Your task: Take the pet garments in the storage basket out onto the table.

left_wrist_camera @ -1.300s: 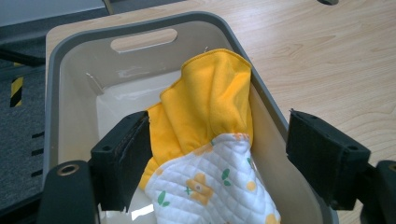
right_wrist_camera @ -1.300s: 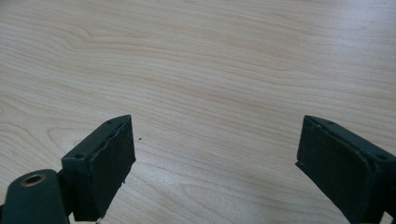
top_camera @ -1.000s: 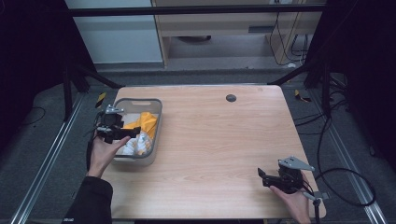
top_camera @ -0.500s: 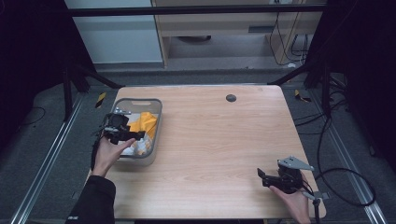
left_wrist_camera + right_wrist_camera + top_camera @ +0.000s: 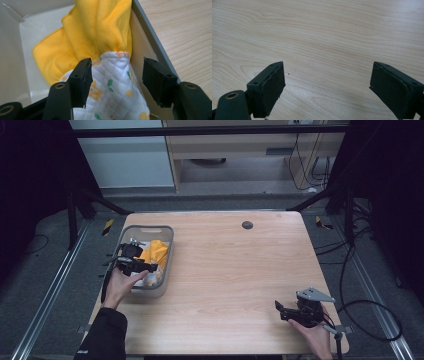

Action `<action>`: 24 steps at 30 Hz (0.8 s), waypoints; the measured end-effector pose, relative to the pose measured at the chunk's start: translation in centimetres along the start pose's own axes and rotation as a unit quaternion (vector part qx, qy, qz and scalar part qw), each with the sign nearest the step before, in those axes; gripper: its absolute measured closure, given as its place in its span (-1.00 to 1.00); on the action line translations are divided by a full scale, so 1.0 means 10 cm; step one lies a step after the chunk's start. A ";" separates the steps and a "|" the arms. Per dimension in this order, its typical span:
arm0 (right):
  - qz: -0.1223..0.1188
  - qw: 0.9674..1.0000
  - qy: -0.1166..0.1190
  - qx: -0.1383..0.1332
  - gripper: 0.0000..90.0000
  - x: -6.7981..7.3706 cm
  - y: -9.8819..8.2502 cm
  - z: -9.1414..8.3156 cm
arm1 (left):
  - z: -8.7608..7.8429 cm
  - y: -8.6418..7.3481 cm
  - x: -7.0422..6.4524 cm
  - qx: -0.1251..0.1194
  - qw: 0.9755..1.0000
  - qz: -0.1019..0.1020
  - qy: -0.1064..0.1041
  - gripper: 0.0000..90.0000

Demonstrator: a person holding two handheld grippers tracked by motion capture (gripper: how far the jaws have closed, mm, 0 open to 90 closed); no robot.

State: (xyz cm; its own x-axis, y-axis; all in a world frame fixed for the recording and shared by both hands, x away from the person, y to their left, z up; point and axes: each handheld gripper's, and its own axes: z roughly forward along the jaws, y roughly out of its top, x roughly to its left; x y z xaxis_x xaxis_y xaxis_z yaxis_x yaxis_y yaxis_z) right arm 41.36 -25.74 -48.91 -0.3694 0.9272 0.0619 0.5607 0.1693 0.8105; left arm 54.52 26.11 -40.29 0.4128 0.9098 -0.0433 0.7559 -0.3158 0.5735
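Item: white quilted printed cloth (image 5: pixel 113 92), lying in the grey bin (image 5: pixel 167 251) against the yellow cloth (image 5: pixel 95 32). Left hand-held gripper (image 5: pixel 115 80) is closing around its bunched top, pads not yet pressing. Right hand-held gripper (image 5: pixel 327 87) is idling wide over the worktop (image 5: pixel 324 32). Risk: pinching the yellow cloth's fold too, dragging both out.

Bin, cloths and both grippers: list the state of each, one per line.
Grey bin: upright on the table, holding cloths.
Yellow cloth: crumpled, draped against the bin wall.
White printed cloth: bunched in the bin, between the left gripper's jaws, right pad not touching.
Left gripper: jaws apart, have just been closing around the white printed cloth.
Right gripper: open wide above bare table.
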 end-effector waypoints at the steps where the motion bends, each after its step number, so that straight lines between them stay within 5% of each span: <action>1: 0.000 1.000 0.000 0.000 -0.72 0.00 0.00 0.00 | 0.01 0.00 0.00 0.002 1.000 -0.001 0.000 -0.08; 24: -0.006 1.000 0.006 0.008 -0.73 0.01 0.00 0.02 | 0.22 -0.04 -0.01 0.053 0.999 -0.012 -0.006 0.31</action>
State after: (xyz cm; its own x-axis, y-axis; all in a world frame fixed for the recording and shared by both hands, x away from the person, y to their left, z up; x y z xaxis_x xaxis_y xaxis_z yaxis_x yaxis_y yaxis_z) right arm 41.46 -25.59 -49.04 -0.3842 0.9214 0.0588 0.5686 0.1860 0.8013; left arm 55.31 25.60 -42.36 0.3997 0.9142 -0.0664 0.8148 -0.3212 0.4826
